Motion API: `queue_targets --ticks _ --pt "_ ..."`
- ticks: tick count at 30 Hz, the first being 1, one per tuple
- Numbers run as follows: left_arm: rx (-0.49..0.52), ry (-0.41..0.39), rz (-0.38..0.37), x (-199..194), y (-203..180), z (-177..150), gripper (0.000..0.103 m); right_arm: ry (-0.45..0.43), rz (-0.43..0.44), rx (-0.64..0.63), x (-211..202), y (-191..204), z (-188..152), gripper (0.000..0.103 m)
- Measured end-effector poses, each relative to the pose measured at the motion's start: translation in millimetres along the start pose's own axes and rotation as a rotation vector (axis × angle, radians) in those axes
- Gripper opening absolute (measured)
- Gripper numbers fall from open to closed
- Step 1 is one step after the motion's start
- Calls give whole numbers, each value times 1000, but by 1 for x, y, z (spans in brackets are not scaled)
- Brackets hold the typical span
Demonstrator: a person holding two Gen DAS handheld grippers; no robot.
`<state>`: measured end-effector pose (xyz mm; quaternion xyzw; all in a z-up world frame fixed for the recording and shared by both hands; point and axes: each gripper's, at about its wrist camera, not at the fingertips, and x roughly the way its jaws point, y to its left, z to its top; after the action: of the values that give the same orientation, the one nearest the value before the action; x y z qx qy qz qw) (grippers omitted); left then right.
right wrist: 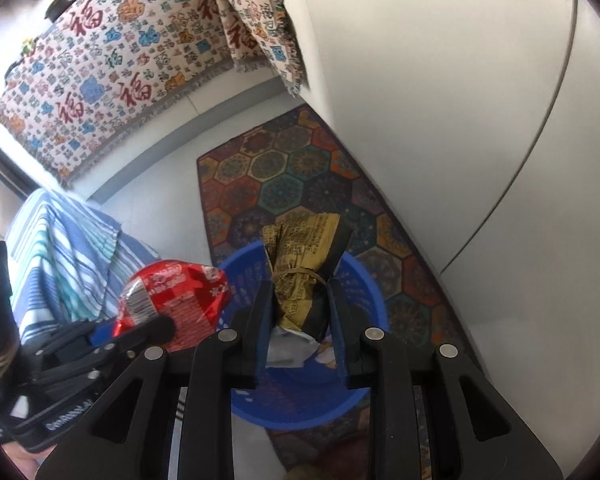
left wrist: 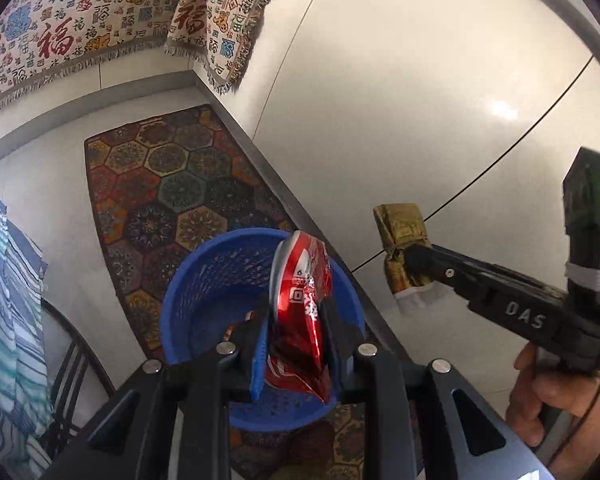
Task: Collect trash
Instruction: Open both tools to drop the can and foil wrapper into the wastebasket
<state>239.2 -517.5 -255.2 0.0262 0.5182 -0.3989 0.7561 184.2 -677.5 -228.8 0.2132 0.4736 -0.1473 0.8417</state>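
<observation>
1. We see a crumpled, glossy red foil wrapper (left wrist: pixel 300 312) pinched tight in the left gripper (left wrist: pixel 296 320), over the blue mesh basket (left wrist: pixel 188 300).
2. The right gripper (right wrist: pixel 302 300) is clamped on a creased gold packet (right wrist: pixel 300 264), tied at its waist, above the same basket.
3. Both grippers tilt steeply downward; a hand (left wrist: pixel 556 392) grips the right handle.
4. The round basket stands on a hexagon-patterned rug (left wrist: pixel 160 184); its contents are unclear.

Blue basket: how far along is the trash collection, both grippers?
Done: the blue basket already holds some scraps at the bottom. In hand: left gripper is clamped on a crushed red can; right gripper is clamped on a gold wrapper, both above the basket. Left: release both into it.
</observation>
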Motion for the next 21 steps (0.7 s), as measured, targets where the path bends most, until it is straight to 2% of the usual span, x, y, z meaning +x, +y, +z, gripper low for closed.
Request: queue_targets --ticks 6,7,8,9,10,11,15,18,21 --pt "11 27 3 16 3 2 26 12 2 22 7 -5 2 28" --pt "8 33 4 19 4 2 28 14 6 28 8 -6 1 32" --pt "3 45 -2 22 5 2 38 15 7 33 10 -6 2 32" --pt "-5 56 -13 25 6 2 46 16 10 39 11 -7 2 36" --pt "-11 55 -14 27 7 3 59 19 18 43 12 -7 2 51" --pt "-17 45 -9 26 8 3 62 16 29 50 11 -7 2 63" --pt "-23 32 -7 22 10 3 62 -10 34 58 5 -7 4 64" --pt "-15 18 12 11 10 4 62 -42 25 74 -5 -6 7 70" --pt "-18 -12 23 -13 9 1 62 -95 -21 48 -21 6 10 88"
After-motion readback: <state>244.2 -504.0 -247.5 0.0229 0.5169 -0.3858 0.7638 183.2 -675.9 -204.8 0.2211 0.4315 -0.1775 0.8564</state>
